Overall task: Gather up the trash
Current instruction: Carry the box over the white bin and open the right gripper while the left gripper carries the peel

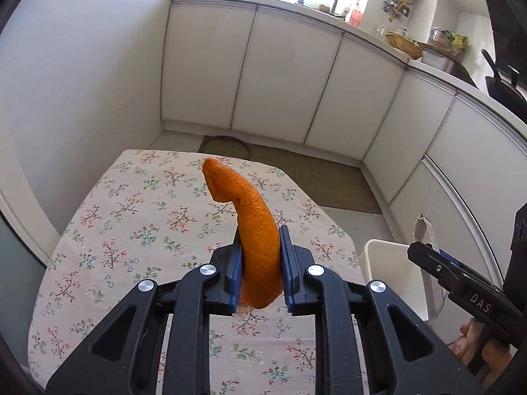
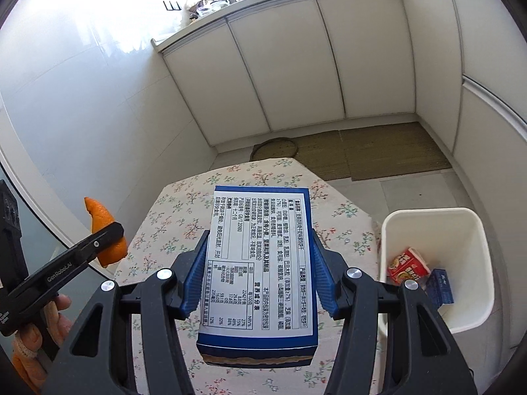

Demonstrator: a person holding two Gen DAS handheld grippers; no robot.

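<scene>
Left tool is clamped on orange peel; right tool grips blue box. Transport step; next, release over white bin to the right.

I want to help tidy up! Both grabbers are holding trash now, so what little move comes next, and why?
Probably swing the right gripper to its right until the blue box is over the white bin, then let go. The bin sits beside the table on that side, open-topped, with other packets already inside. The left gripper with the orange peel is farther away.
</scene>
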